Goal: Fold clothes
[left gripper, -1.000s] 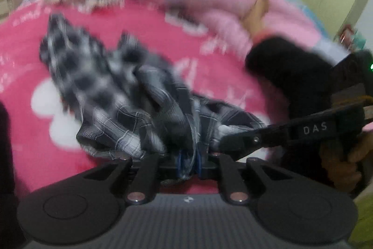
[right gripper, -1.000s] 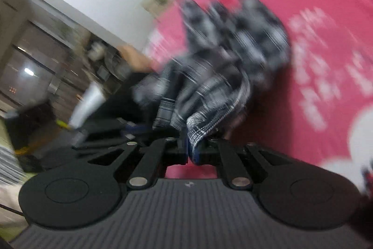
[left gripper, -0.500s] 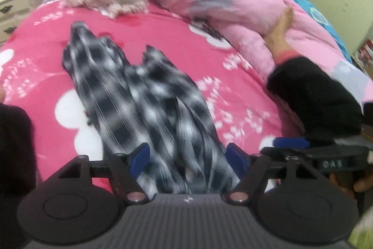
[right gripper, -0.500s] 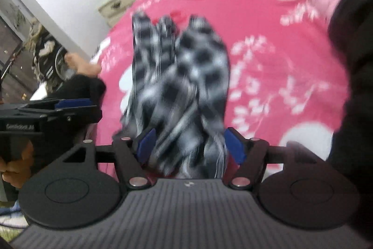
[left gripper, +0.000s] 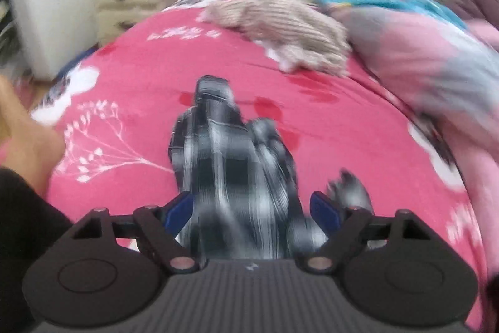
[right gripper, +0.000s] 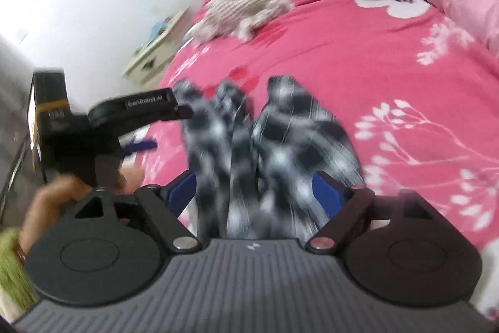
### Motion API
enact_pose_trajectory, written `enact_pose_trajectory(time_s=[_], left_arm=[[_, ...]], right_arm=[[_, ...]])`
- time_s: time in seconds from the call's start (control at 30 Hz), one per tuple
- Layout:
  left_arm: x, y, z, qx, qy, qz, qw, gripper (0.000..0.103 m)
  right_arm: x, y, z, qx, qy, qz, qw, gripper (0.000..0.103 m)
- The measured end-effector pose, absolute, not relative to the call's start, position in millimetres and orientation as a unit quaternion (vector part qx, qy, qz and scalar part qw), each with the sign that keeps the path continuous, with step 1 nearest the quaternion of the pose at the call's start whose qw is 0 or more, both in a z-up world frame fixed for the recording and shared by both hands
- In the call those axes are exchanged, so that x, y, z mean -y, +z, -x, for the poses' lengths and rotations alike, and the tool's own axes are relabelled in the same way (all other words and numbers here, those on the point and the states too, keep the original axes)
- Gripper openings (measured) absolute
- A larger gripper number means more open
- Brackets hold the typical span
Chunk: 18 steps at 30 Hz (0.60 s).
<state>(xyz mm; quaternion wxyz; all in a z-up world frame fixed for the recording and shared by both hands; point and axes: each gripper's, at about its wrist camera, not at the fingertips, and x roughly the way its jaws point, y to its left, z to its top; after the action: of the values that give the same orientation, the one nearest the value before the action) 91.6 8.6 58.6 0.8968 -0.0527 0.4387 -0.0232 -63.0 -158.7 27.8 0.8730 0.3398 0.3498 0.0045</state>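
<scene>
**On the pink bedspread: plaid garment lies loose between two open grippers**

Across the middle of the pink floral bedspread [left gripper: 131, 89] lies the black-and-white plaid garment [left gripper: 224, 164], bunched into long ridges that run away from both cameras. It rests on the cover, with nothing lifting it.

From the left wrist view, the left gripper [left gripper: 254, 209] has its blue pads [left gripper: 179, 208] spread wide. Its jaws have just been opening, and the plaid cloth sits in the gap between them, though neither pad presses on it. A smaller lobe of the same fabric shows just beyond the right-hand pad. A bare hand and a dark sleeve [left gripper: 21, 208] fill the lower left edge of that view.

From the right wrist view, the right gripper [right gripper: 254, 191] has also just been opening its jaws; the near end of the garment lies between the parted pads without being pinched. The left gripper appears here too, at the left, held by a hand [right gripper: 53, 202], its black finger reaching level toward the far left edge of the cloth (whether it touches is lost in blur).

Farther up the bed lies a crumpled beige knitted garment [left gripper: 287, 30], well apart from the plaid one. A pink quilt [left gripper: 430, 58] is heaped along the right side, and a cream bedside cabinet [left gripper: 134, 5] stands past the bed's left edge.
</scene>
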Motion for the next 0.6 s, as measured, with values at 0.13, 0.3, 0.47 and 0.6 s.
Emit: enact_pose_trajectory(time_s=[0.13, 0.3, 0.47, 0.6], left_arm=[[-17.1, 37.1, -123.1, -0.437, 0.027, 0.065, 0.897, 0.082], [-24.5, 7.9, -138.8, -0.450, 0.024, 0.049, 0.891, 0.038], [-32.4, 4.4, -125.6, -0.438, 0.029, 0.077, 0.895, 0.013], [-31.1, 28.4, -104.3, -0.410, 0.012, 0.078, 0.908, 0.009]], right_arm=[[149.0, -0.3, 14.2, -0.367, -0.025, -0.333, 0.868, 0.082], [141.9, -34.9, 5.6, -0.386, -0.021, -0.309, 0.869, 0.081], [143.9, -42.1, 11.7, -0.379, -0.009, -0.309, 0.872, 0.081], [147.4, -34.6, 17.7, -0.362, -0.010, -0.318, 0.876, 0.079]])
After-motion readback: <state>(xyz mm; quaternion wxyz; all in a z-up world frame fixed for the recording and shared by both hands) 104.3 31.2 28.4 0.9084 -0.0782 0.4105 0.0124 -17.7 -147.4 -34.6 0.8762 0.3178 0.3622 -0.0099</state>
